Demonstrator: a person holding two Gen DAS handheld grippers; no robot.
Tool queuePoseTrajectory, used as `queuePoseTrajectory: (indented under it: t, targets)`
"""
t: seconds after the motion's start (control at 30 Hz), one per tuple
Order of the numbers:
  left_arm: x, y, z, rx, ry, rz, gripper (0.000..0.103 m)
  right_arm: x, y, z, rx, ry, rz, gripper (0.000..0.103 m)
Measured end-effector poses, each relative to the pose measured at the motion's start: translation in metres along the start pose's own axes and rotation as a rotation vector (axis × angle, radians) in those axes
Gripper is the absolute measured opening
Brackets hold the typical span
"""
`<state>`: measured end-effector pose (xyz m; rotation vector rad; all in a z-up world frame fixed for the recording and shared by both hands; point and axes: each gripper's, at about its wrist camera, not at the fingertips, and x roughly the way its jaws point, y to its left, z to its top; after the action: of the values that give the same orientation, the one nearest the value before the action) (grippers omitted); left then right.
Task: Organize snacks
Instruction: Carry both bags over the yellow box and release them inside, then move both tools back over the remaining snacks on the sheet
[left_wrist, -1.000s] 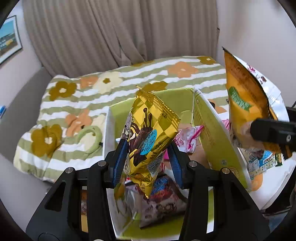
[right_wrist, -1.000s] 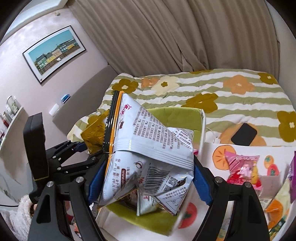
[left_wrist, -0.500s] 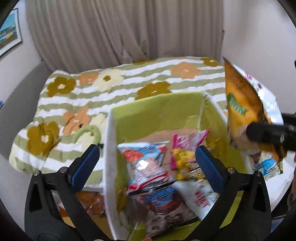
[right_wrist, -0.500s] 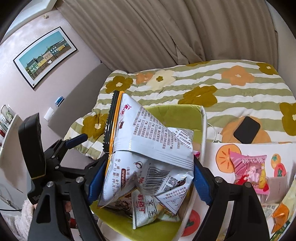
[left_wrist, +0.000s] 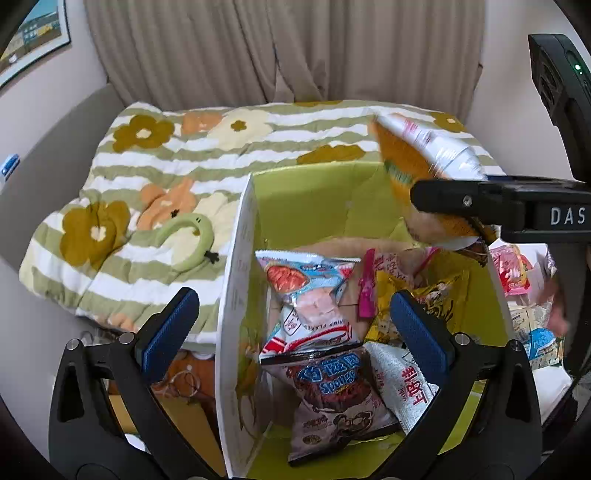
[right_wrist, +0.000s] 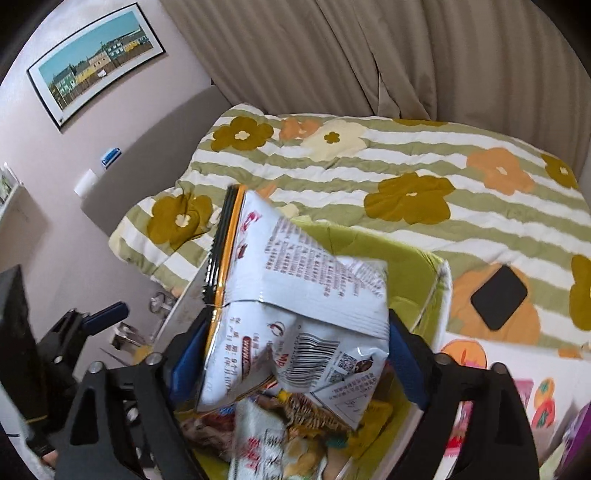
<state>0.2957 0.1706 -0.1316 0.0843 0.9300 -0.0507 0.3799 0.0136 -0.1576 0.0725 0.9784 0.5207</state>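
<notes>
Between the right gripper (right_wrist: 295, 354)'s jaws, which have just been opening, the big chip bag (right_wrist: 295, 295) is standing upright and slipping loose, directly over the green box (right_wrist: 417, 269). Beneath the left gripper (left_wrist: 291, 325)'s empty, wide-apart jaws, earlier snacks are lying boxed.

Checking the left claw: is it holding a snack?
No, the left claw gapes open above the box, nothing between its pads.

Each camera sits just behind its claw, looking steeply down and forward. The left wrist view hangs close over the green box (left_wrist: 306, 192), facing the bed's far edge. The right wrist view faces likewise. Both share the box, the floral quilt (left_wrist: 155, 166) and the curtain (right_wrist: 369, 55).
</notes>
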Motion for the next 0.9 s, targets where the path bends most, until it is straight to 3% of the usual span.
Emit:
queuePoseTrajectory:
  t: [0.03,0.33,0.7,0.9]
  targets:
    - [0.001,0.0,-0.002,-0.004,0.009,0.002,0.102,0.0,-0.001,-0.001,-0.001,-0.015,0.006,0.103]
    - [-0.012,-0.003,-0.028,-0.035,0.044,-0.006,0.102,-0.027,-0.002,-0.035,0.031,-0.044,-0.001,0.103]
    - [-0.07,-0.011,-0.029,-0.026,-0.038,-0.024,0.102,-0.093,0.025,-0.06,-0.001,-0.116,-0.086,0.103]
    - [-0.097,-0.034,-0.029,0.012,-0.066,-0.1,0.102,-0.142,0.027,-0.084,0.039,-0.171,-0.158,0.103]
